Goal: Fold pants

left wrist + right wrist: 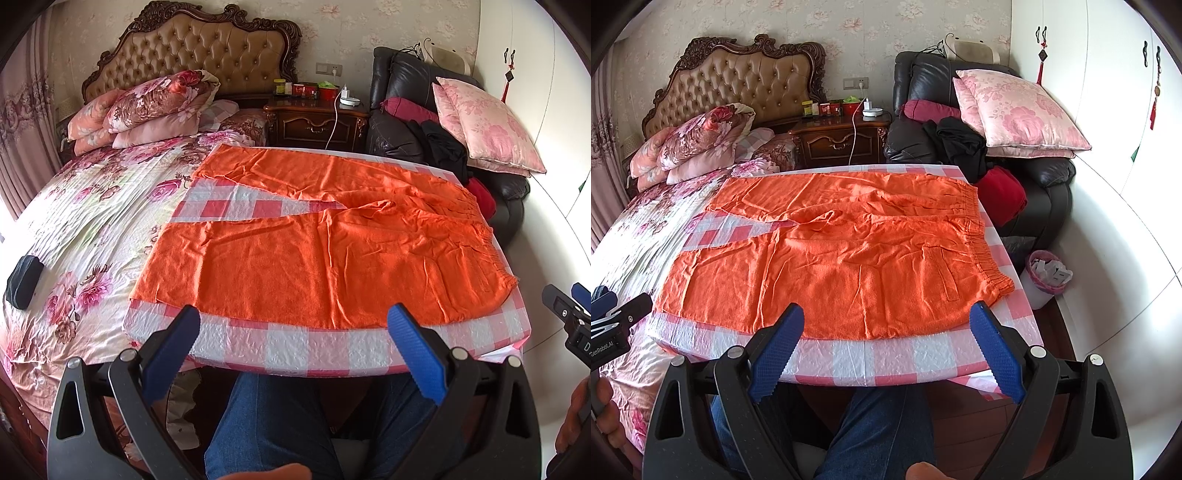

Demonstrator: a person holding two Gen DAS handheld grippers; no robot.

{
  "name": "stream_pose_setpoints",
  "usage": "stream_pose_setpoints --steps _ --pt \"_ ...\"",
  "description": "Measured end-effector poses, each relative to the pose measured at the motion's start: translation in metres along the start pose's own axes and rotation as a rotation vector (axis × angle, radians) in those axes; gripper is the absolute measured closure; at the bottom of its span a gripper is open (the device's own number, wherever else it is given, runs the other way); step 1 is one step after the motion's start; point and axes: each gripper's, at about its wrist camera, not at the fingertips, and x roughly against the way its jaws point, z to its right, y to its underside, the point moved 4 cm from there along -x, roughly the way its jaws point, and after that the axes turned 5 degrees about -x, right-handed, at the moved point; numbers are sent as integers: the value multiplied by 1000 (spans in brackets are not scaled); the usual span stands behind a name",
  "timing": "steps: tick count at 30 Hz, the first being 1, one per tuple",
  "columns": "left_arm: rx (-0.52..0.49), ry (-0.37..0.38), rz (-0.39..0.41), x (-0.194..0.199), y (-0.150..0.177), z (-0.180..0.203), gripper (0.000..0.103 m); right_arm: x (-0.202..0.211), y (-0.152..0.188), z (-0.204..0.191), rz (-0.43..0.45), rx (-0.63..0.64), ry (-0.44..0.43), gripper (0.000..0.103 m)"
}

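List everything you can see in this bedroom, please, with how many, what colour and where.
pants: one, orange, spread flat on the table
table: one, pink-and-white checked cover, beside the bed
bed: one, floral cover, left of the table
headboard: one, tan, tufted
nightstand: one, dark wood, by the wall
armchair: one, black, right
cushions: two, pink, on the armchair
bin: one, pink liner, on the floor
left tool: blue fingers, open
right tool: blue fingers, open
legs: blue jeans, under the table
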Motion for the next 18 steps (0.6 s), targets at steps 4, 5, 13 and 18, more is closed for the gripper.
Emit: stream_pose_setpoints --steps 4,5,13,18 --pt "0 2 0 1 0 1 2 0 0 0 -1 -1 0 15" --pt "0 1 0 1 0 1 2 0 0 0 -1 -1 0 15" --pt "1 3 0 1 0 0 1 0 0 0 -1 0 0 15" --pt "2 2 0 1 0 0 1 0 1 0 -1 -1 0 15"
